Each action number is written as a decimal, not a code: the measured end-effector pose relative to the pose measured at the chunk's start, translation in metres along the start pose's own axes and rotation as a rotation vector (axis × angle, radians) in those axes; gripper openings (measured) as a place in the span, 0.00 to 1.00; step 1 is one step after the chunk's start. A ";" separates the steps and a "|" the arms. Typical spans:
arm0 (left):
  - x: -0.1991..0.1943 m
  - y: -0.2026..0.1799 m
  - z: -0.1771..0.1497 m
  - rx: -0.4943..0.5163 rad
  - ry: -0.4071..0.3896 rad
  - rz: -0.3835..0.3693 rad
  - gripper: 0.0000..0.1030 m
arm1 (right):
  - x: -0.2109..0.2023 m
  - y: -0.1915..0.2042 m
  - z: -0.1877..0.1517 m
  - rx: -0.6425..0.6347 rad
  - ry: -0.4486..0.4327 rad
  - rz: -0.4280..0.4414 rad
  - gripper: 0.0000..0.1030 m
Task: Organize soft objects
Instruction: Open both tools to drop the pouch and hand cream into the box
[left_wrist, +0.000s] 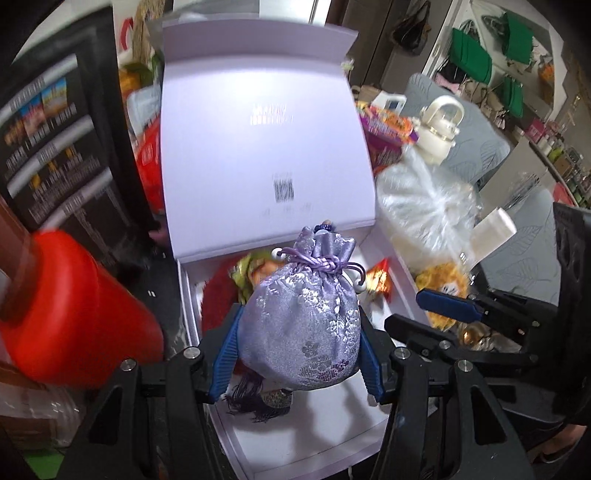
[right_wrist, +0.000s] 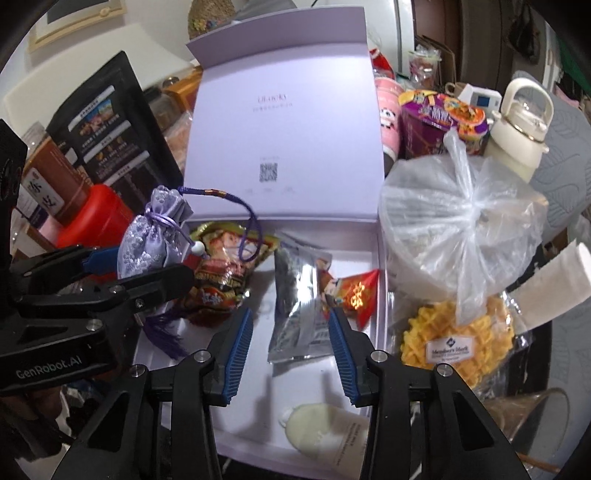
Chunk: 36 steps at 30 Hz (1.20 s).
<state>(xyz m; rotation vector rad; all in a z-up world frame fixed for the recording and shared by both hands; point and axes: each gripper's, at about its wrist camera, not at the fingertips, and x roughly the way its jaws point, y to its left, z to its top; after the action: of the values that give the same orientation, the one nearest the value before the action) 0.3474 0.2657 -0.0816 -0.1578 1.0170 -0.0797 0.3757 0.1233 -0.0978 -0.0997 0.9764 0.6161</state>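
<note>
A lavender brocade drawstring pouch (left_wrist: 301, 310) hangs between the blue pads of my left gripper (left_wrist: 301, 314), which is shut on it above the open lavender box (left_wrist: 295, 435). In the right wrist view the pouch (right_wrist: 155, 236) and left gripper (right_wrist: 144, 266) sit at the box's left edge, with the purple tassel (right_wrist: 162, 332) dangling. My right gripper (right_wrist: 290, 314) straddles a silver foil packet (right_wrist: 299, 306) lying in the box (right_wrist: 251, 413). A gap shows at the left pad, so the jaws stand open. A red-gold snack pack (right_wrist: 221, 269) and a small red packet (right_wrist: 364, 295) also lie inside.
The box lid (right_wrist: 280, 129) stands upright behind. A knotted plastic bag (right_wrist: 454, 229) and yellow waffle snacks (right_wrist: 454, 339) crowd the right side. A cream bottle (right_wrist: 517, 129) and noodle cup (right_wrist: 436, 118) stand behind them. A red-capped bottle (right_wrist: 96, 218) and black sign (right_wrist: 107, 122) are left.
</note>
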 end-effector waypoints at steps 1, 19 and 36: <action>0.006 0.000 -0.003 -0.002 0.013 0.000 0.54 | 0.002 -0.001 -0.001 0.001 0.006 0.000 0.41; 0.054 0.005 -0.044 -0.013 0.175 0.023 0.54 | 0.041 -0.007 -0.019 0.027 0.115 -0.034 0.41; 0.076 0.002 -0.052 0.015 0.305 0.072 0.55 | 0.034 -0.014 -0.035 0.061 0.137 -0.060 0.42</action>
<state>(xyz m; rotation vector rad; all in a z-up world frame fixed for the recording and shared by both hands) 0.3426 0.2525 -0.1726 -0.0963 1.3251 -0.0464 0.3714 0.1144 -0.1474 -0.1179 1.1202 0.5289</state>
